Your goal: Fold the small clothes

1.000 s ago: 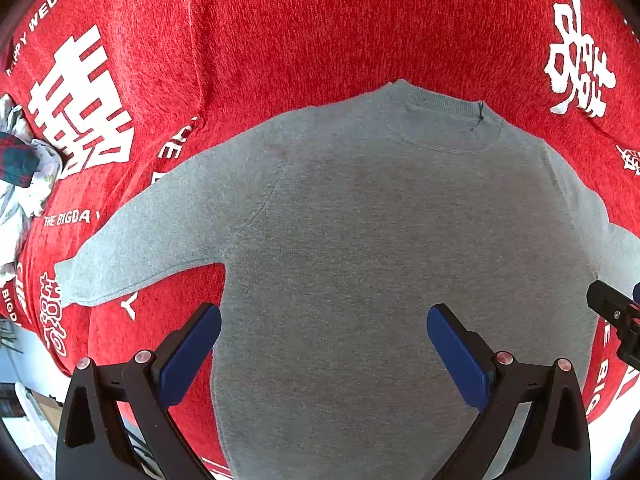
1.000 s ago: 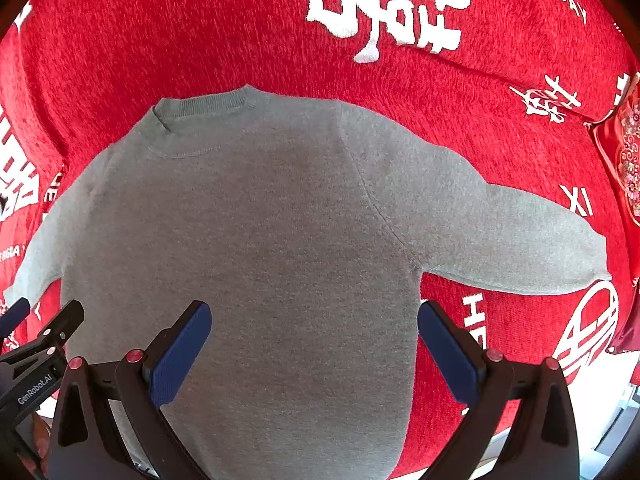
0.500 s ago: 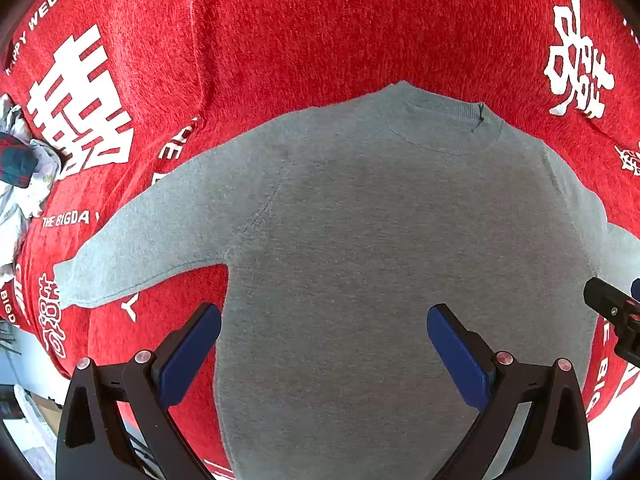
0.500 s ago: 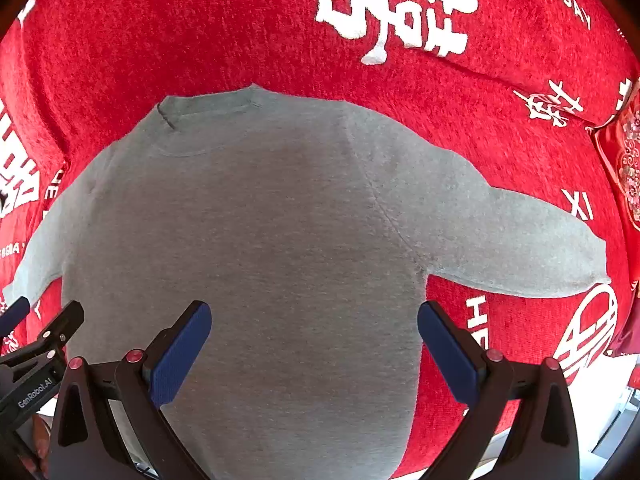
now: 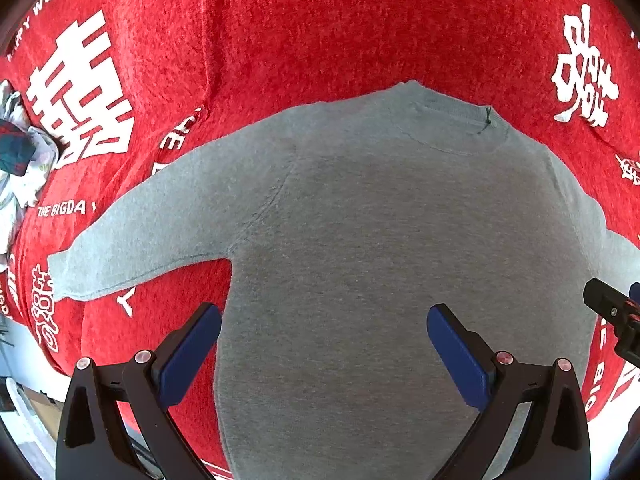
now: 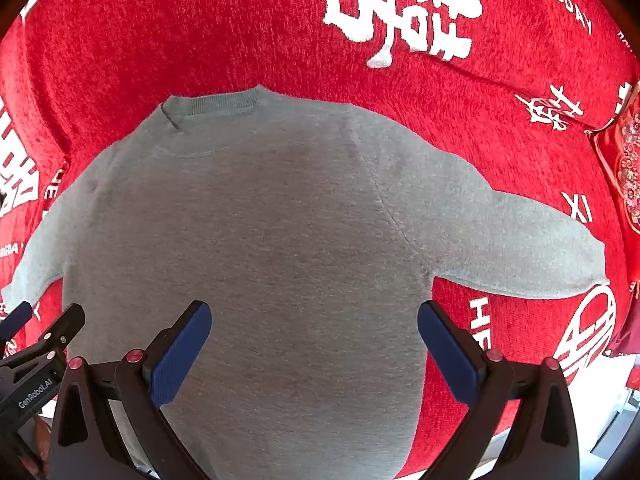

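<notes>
I am hovering both grippers, left (image 5: pixel 324 344) and right (image 6: pixel 314 340), fingers spread, over the flat grey sweatshirt (image 5: pixel 380 240), lining up a fold.

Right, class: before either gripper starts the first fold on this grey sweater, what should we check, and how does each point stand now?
1. Grey sweater lies flat, front smooth: ok.
2. Left sleeve spread out to the side, not tucked under: ok.
3. Right sleeve spread out likewise: ok.
4. Left gripper open and empty: ok.
5. Right gripper open and empty: ok.
6. Bottom hem straight: cannot tell, since it runs out of both views below the grippers.
</notes>
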`<state>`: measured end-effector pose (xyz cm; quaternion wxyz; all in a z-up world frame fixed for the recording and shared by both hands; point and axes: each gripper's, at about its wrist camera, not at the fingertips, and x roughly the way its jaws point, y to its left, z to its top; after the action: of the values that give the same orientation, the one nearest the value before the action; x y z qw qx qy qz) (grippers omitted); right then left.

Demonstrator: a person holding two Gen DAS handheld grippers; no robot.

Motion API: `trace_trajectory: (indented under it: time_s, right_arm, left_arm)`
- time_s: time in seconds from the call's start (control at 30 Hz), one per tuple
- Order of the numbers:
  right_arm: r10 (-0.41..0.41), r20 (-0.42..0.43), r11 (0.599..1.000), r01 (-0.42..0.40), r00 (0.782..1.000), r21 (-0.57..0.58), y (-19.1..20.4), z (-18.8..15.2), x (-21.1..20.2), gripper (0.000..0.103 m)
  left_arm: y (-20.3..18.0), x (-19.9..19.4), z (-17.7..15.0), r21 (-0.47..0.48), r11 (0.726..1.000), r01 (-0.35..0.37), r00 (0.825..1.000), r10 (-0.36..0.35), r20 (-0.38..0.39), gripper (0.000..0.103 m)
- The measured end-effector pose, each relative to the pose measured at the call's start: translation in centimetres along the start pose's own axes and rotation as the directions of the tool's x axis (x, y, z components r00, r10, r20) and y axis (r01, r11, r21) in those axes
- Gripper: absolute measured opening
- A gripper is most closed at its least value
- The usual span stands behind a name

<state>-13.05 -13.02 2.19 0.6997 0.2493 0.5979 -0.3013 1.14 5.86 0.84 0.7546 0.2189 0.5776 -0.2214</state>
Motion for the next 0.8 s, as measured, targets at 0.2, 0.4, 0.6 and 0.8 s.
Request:
trace_trajectory:
  time_s: [0.2,0.4,0.6,0.8]
  right_arm:
    - [-0.007,0.004,1.000,0.007,1.000,-0.015,0.8,-0.1,-0.3,0.103]
    - [0.025,0.017,0.998,-0.024,1.000,-0.056,2.9,-0.1,-0.7,0.103]
    - [0.077,0.006,0.990,-0.075,0.997,-0.120,6.8,-0.3,-0.7,0.103]
    - [0.099,-0.036,0.973,-0.104,0.994,-0.207,11.0,-1.1,0.3,0.103]
  left_arm:
    - [1.0,-0.1,-0.1,-0.018,1.000,0.008,1.000,-0.008,0.006,0.103]
    - [2.9,0.2,-0.2,-0.052,0.999,0.012,1.000,-0.012,0.005,0.103]
    - [6.8,0.8,-0.8,-0.123,0.990,0.068,0.998,-0.066,0.021,0.103]
    - [16.5,3.3,-3.2,-0.311,0.949,0.052,0.998,-0.043,0.035,0.103]
